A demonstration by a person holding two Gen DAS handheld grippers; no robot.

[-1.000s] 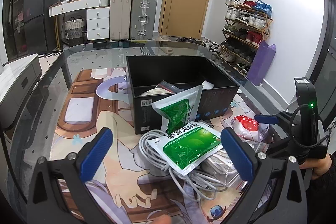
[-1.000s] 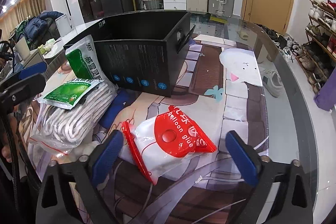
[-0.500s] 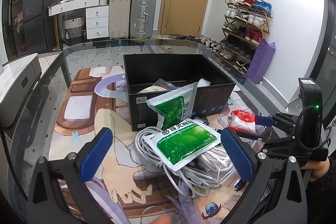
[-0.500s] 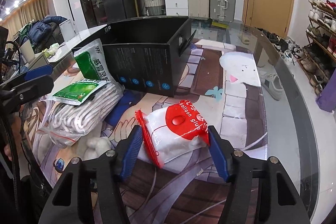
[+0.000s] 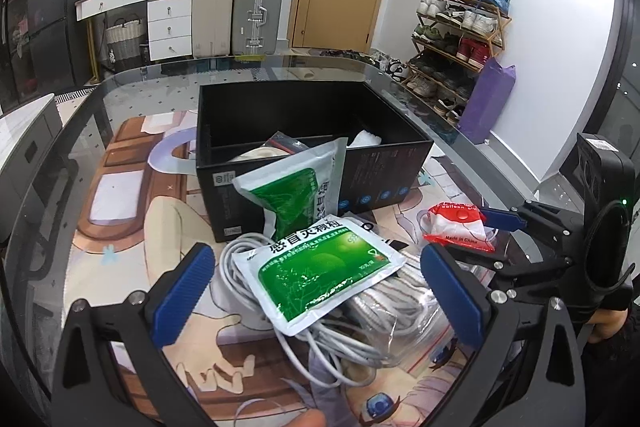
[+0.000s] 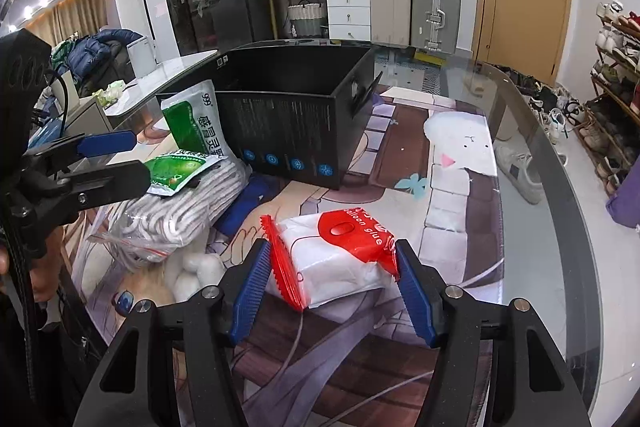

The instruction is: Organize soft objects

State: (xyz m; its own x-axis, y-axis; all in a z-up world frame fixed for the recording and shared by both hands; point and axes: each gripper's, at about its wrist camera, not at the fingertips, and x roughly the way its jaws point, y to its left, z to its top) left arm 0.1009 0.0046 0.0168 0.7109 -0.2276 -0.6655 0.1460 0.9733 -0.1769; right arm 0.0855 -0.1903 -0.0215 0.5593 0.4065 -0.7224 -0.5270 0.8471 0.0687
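Right gripper (image 6: 334, 283) clamps my red-and-white packet (image 6: 340, 259) (pads pressing both ends); left gripper (image 5: 316, 291) gapes over the green pouch (image 5: 320, 271).

Each black-framed tool (image 6: 334, 287) carries ribbed blue pads (image 6: 248, 291), silver screws and a black cable.

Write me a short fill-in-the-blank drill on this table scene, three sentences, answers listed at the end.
1. The right claw is shut on a white packet with a ____ label.
2. A green sachet lies on top of a bundle of white ____.
3. Another green sachet leans against the ____ box.

Missing words: red; cable; black
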